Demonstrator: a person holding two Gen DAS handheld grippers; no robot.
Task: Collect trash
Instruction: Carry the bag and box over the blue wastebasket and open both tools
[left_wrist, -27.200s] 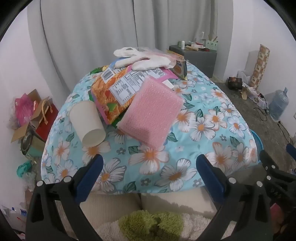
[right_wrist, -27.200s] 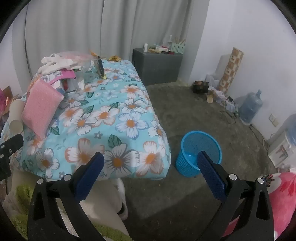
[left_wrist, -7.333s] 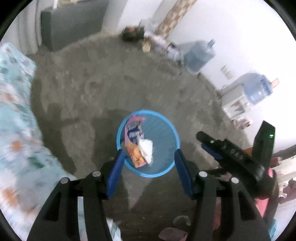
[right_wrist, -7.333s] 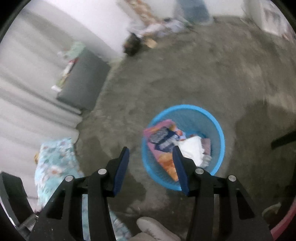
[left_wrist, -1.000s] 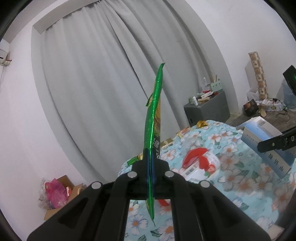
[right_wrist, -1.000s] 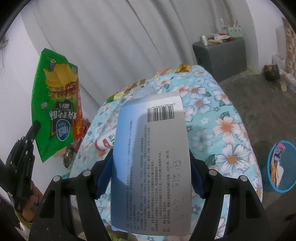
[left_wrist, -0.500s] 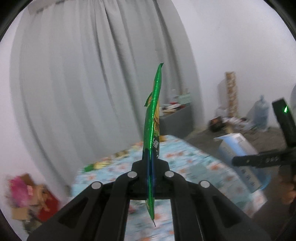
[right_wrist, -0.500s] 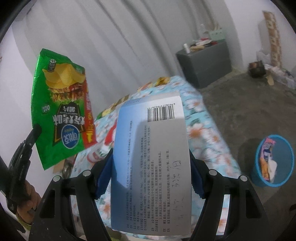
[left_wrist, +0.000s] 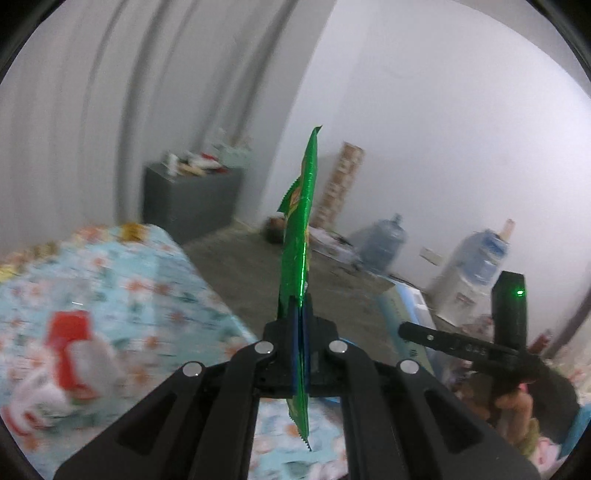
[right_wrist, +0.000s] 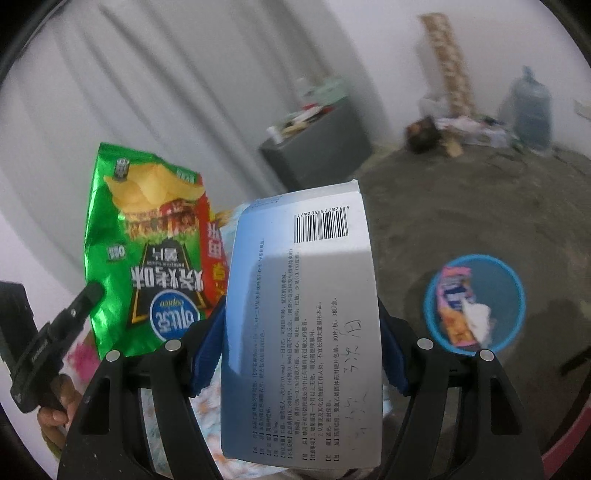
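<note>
My left gripper (left_wrist: 300, 325) is shut on a green chip bag (left_wrist: 299, 258), held upright and seen edge-on; its printed face shows in the right wrist view (right_wrist: 147, 258). My right gripper (right_wrist: 299, 350) is shut on a white and blue medicine box (right_wrist: 303, 332) with a barcode. The blue trash basket (right_wrist: 513, 280) stands on the floor at the right of the right wrist view, holding a pink wrapper and white paper. In the left wrist view the right gripper (left_wrist: 461, 347) and its box (left_wrist: 406, 306) show at the right.
The floral-covered table (left_wrist: 147, 280) lies at lower left with a red and white wrapper (left_wrist: 70, 347) on it. A grey cabinet (left_wrist: 192, 199), a patterned roll (left_wrist: 340, 184) and water jugs (left_wrist: 380, 243) stand along the far wall. The floor is bare concrete.
Both grippers have swung right, away from the table toward the floor, carrying the chip bag and the box. The basket now sits closer and larger in the right wrist view.
</note>
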